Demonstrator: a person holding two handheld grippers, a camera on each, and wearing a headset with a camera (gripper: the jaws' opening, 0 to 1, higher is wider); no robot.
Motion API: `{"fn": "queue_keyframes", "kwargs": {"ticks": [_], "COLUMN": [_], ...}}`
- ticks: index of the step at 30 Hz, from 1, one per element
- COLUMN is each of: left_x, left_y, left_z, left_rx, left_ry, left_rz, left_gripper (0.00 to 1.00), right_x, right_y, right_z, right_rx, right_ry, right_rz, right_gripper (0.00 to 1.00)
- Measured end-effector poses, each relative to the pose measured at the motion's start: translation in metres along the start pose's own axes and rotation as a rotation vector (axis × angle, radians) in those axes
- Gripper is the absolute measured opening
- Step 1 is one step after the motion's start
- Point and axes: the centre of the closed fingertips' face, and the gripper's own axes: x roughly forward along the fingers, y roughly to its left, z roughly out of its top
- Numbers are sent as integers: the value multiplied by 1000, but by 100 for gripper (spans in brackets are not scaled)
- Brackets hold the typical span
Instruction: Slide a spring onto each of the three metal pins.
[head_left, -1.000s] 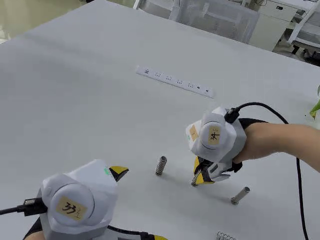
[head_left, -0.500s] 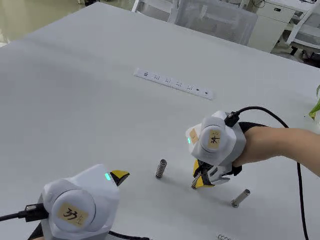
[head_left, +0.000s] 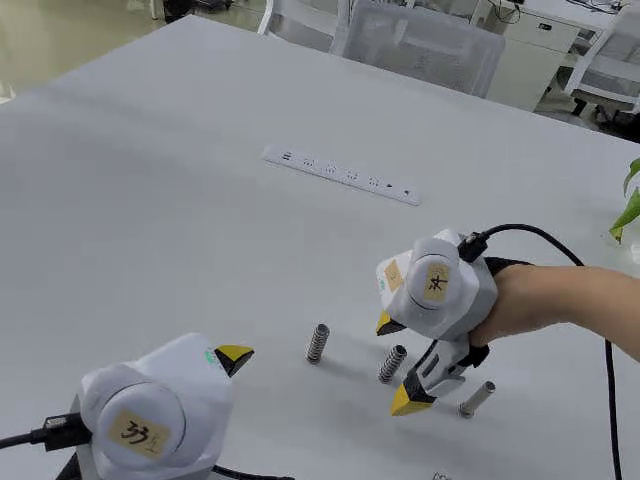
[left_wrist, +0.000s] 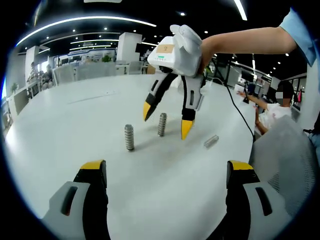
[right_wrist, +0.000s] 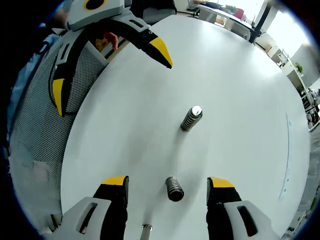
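Now, right tool (head_left: 398, 364) downward, jaws wide astride spring (head_left: 393, 362)

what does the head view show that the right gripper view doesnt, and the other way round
Head view: the right gripper's white housing, black cable and the forearm holding it. Right gripper view: both open jaws of the left gripper and a mesh chair back. Both: two upright spring-covered pins and a bare pin lying flat.

The white counter (head_left: 150, 200) carries a sprung pin (head_left: 392, 363) standing between the right hand-held gripper (head_left: 397, 364) jaws. A second sprung pin (head_left: 317, 343) stands beside it, a bare pin (head_left: 477, 398) lies near, and a power strip (head_left: 343, 174) lies well beyond.
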Motion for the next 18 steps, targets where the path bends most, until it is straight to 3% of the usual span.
{"fn": "queue_keyframes", "kwargs": {"ticks": [4, 9, 18], "left_x": [-1, -3, -4], "left_y": [4, 7, 5], "left_z": [1, 3, 3], "left_rx": [-9, -21, 12], "left_ry": [-7, -13, 8], "left_rz": [13, 24, 9], "left_gripper": [99, 99, 99], "right_x": [-3, -9, -21], "right_y": [3, 0, 6], "right_z": [-1, 2, 2], "right_rx": [9, 33, 125], "right_ry": [-20, -71, -150], "right_rz": [-17, -83, -122], "right_gripper": [74, 100, 99]}}
